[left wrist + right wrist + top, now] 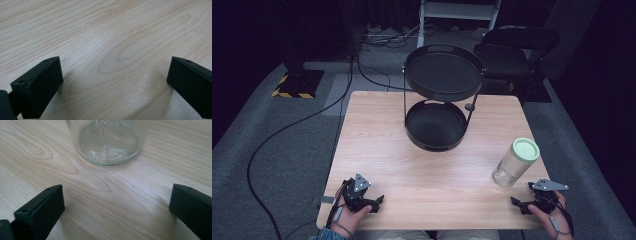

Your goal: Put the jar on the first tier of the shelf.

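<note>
A clear glass jar [515, 163] with a pale green lid stands upright on the wooden table [377, 150] at the right; its base [107, 142] sits just ahead of my right gripper. My right gripper [522, 204] rests near the table's front right corner, a little short of the jar, open [116, 205] with only bare wood between its jaws. My left gripper [374, 202] lies near the front left edge, held in a hand, and it too is open [113, 80] over bare wood.
A black two-tier round tray stand [443, 75] rises at the back middle of the table, its lower tray [435, 126] on the tabletop. Behind the table are a black chair [512, 55], cables on the grey floor and a stand base with hazard stripes [297, 82].
</note>
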